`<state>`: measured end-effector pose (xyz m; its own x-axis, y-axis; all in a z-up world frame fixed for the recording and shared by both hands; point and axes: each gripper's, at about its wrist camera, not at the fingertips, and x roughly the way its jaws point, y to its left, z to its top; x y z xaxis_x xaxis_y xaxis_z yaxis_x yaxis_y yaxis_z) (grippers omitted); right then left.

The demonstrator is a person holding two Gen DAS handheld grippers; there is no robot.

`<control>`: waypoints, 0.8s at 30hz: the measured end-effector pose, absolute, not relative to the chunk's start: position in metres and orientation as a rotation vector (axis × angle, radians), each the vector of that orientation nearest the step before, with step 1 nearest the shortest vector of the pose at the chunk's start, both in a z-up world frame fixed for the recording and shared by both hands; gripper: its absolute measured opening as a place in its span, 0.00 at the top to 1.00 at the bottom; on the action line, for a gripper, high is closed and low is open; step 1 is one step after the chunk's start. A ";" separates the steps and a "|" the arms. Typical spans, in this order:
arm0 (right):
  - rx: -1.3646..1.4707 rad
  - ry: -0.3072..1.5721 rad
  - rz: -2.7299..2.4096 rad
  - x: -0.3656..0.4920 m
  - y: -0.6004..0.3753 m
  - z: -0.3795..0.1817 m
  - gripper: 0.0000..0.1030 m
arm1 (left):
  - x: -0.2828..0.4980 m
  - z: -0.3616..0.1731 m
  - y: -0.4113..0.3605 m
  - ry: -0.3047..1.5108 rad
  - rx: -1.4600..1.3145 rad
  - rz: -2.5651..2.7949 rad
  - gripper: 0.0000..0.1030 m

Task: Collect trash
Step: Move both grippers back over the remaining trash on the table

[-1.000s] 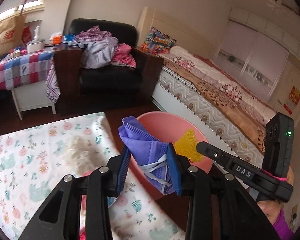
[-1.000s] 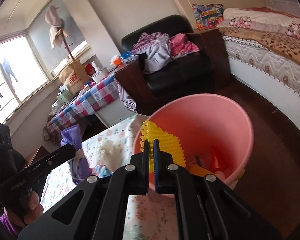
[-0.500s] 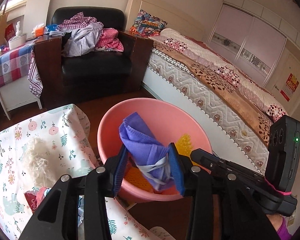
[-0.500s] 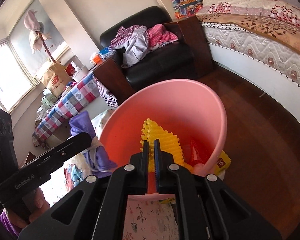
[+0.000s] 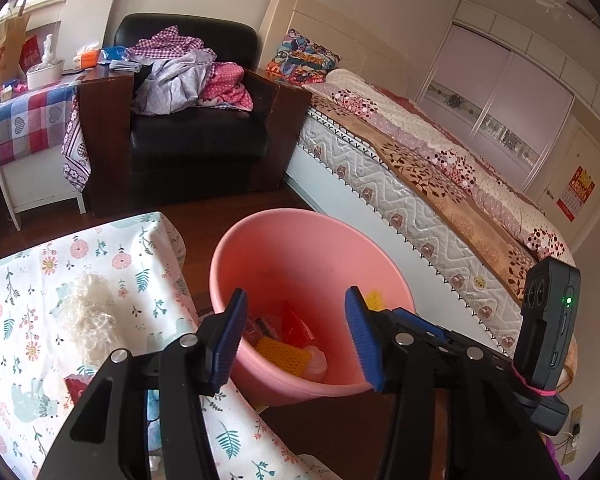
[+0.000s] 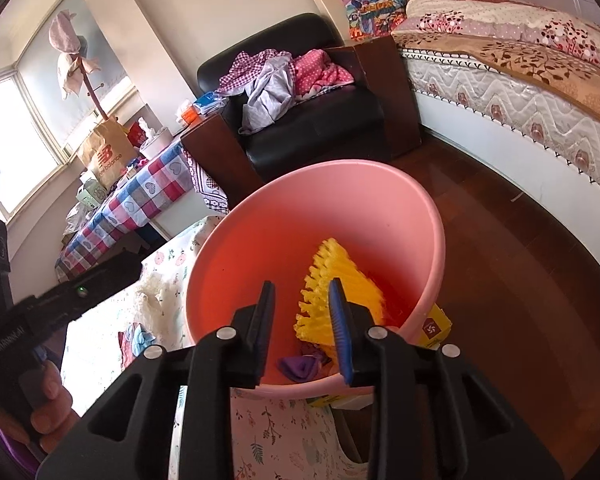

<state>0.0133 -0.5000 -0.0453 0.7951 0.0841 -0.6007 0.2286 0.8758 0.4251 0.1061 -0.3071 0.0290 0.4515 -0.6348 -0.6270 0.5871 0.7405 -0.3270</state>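
A pink bucket point(image 5: 300, 240) stands on the floor beside the flowered table; it also shows in the right wrist view point(image 6: 340, 200). My left gripper point(image 5: 296, 340) is open and empty over the bucket's near rim. My right gripper point(image 6: 302, 320) is open over the bucket, with a yellow foam net point(image 6: 336, 284) just beyond its fingers, loose in the bucket. A purple face mask point(image 6: 300, 366) lies at the bucket's bottom. Red wrappers point(image 5: 294, 326) and another yellow net point(image 5: 282, 350) lie inside too.
A flowered tablecloth point(image 5: 40, 300) carries a white fluffy wad point(image 5: 88, 312) and a red scrap point(image 5: 76, 386). A black armchair point(image 5: 196, 136) with clothes, a bed point(image 5: 440, 184) and a checked side table point(image 5: 20, 120) stand behind. A yellow box point(image 6: 434, 326) sits by the bucket.
My left gripper opened and the purple mask dropped into the bucket. My right gripper opened and let go of the yellow foam net.
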 end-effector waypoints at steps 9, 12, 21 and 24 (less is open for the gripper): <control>0.415 0.628 -0.044 0.005 -0.476 -0.026 0.62 | 0.096 0.054 -0.250 0.754 -0.125 -0.706 0.49; 0.400 0.622 -0.023 0.001 -0.467 -0.020 0.62 | 0.089 0.061 -0.226 0.732 -0.123 -0.674 0.49; 0.357 0.628 0.035 -0.012 -0.433 -0.010 0.62 | 0.049 0.063 -0.154 0.672 -0.049 -0.578 0.49; 0.344 0.650 0.057 -0.014 -0.421 -0.013 0.62 | 0.034 0.054 -0.133 0.689 -0.025 -0.588 0.49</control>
<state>-0.0144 -0.4213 -0.0128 0.7966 0.1586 -0.5833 0.0552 0.9419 0.3315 0.0337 -0.1335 0.0540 0.6166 -0.5190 -0.5919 0.5032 0.8381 -0.2106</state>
